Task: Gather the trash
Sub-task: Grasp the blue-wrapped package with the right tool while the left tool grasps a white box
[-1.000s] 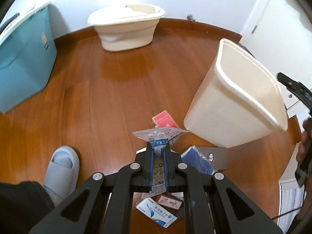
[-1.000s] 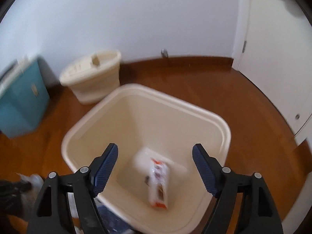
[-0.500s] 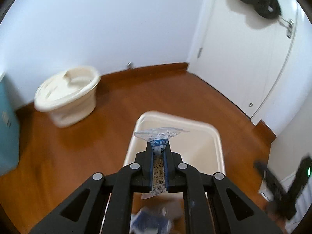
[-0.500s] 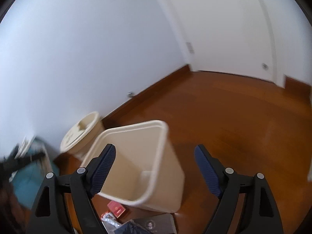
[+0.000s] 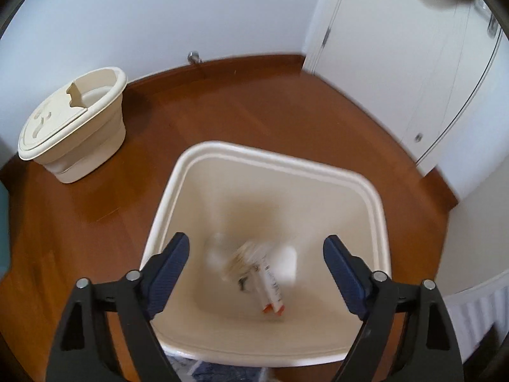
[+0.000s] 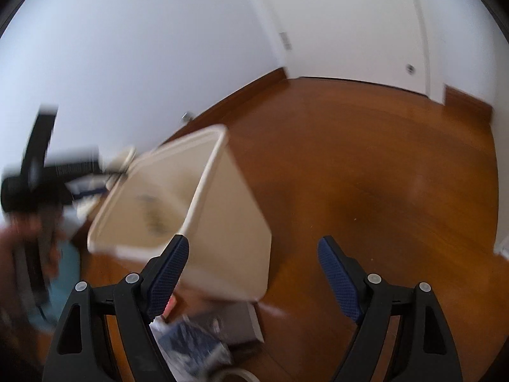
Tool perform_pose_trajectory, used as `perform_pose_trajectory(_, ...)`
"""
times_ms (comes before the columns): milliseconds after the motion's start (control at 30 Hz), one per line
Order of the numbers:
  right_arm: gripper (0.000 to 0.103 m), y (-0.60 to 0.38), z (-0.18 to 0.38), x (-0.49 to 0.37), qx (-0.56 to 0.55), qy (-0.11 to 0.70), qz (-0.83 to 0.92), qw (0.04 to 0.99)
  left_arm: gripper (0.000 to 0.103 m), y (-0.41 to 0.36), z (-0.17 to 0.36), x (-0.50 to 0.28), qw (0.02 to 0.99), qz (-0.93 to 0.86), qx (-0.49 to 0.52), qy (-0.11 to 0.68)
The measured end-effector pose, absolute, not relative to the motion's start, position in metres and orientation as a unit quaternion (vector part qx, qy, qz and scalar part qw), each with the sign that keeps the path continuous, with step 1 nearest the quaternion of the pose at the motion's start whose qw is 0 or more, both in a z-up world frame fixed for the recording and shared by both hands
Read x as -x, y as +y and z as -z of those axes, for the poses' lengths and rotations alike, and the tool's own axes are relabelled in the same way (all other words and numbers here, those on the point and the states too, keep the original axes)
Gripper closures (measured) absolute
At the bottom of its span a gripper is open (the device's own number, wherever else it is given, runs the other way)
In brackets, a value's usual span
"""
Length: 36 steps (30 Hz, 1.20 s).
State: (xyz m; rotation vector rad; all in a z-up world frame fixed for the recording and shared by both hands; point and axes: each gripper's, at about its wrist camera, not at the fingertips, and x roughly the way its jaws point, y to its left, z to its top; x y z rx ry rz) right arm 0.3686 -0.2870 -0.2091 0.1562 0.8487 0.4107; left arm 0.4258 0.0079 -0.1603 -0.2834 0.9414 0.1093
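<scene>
Wood floor (image 5: 254, 111), white walls. Left gripper (image 5: 256, 261) gapes over bin (image 5: 276, 165); blurred packet (image 5: 251, 261) inside. Right gripper (image 6: 253, 264) agape, empty. Litter (image 6: 194, 340) at 6 o'clock: light, crinkly; pinch edges.

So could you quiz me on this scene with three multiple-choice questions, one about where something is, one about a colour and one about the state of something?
1. Where does the blurred packet lie?
A. On the floor beside the lidded tub
B. Inside the open bin
C. Between the left gripper's fingers

2. What colour is the open bin?
A. Cream
B. Green
C. Black

3. How do the jaws of the left gripper stand?
A. Shut on a packet
B. Shut on nothing
C. Wide open, holding nothing

Answers:
1 B, the left wrist view looks straight down into the bin and the packet shows within its walls.
2 A, its rim and walls are cream against the brown wooden floor.
3 C, the blue pads stand far apart with only the bin's inside between them.
</scene>
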Motion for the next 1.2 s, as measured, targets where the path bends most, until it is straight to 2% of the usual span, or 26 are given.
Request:
perform_pose_trajectory(167, 0.018, -0.25, 0.246, -0.337, 0.014, 0.447, -0.292, 0.846, 0.016, 0.021, 0.136, -0.386, 0.895, -0.061, 0.137, 0.42)
perform_pose_trajectory(267, 0.018, -0.205, 0.279, -0.32, 0.091, 0.477, -0.373, 0.791, 0.016, 0.04, 0.141, -0.339, 0.897, -0.107, 0.136, 0.407)
perform_pose_trajectory(333, 0.018, -0.181, 0.293, -0.314, 0.117, 0.485, -0.41, 0.763, 0.016, 0.058, 0.163, -0.303, 0.88, -0.149, 0.157, 0.422)
perform_pose_trajectory(467, 0.018, -0.143, 0.314, -0.303, 0.176, 0.485, -0.442, 0.734, 0.016, 0.097, 0.246, -0.235, 0.791, -0.237, 0.241, 0.51)
perform_pose_trajectory(600, 0.018, -0.114, 0.328, -0.298, 0.213, 0.48, -0.454, 0.719, 0.016, 0.115, 0.306, -0.198, 0.724, -0.275, 0.294, 0.561)
perform_pose_trajectory(800, 0.018, -0.089, 0.37, -0.309, 0.253, 0.508, -0.442, 0.695, 0.016, 0.121, 0.334, -0.2, 0.704, -0.262, 0.322, 0.577)
perform_pose_trajectory(900, 0.018, -0.085, 0.373, -0.317, 0.238, 0.515, -0.452, 0.688, 0.016, 0.126, 0.345, -0.208, 0.699, -0.254, 0.339, 0.576)
perform_pose_trajectory(967, 0.03, -0.084, 0.373, -0.32, 0.224, 0.521, -0.454, 0.687, 0.016, 0.126, 0.353, -0.217, 0.697, -0.247, 0.348, 0.576)
perform_pose_trajectory(1000, 0.049, -0.086, 0.37, -0.324, 0.209, 0.525, -0.457, 0.687, 0.016, 0.126, 0.357, -0.221, 0.694, -0.246, 0.353, 0.577)
perform_pose_trajectory(1033, 0.061, -0.086, 0.369, -0.325, 0.204, 0.525, -0.456, 0.689, 0.016, 0.126, 0.361, -0.225, 0.69, -0.246, 0.359, 0.578)
perform_pose_trajectory(1133, 0.08, -0.093, 0.355, -0.33, 0.173, 0.524, -0.459, 0.696, 0.016, 0.129, 0.377, -0.236, 0.679, -0.247, 0.378, 0.579)
perform_pose_trajectory(1200, 0.088, -0.102, 0.343, -0.333, 0.146, 0.523, -0.456, 0.705, 0.016, 0.13, 0.389, -0.243, 0.668, -0.243, 0.392, 0.583)
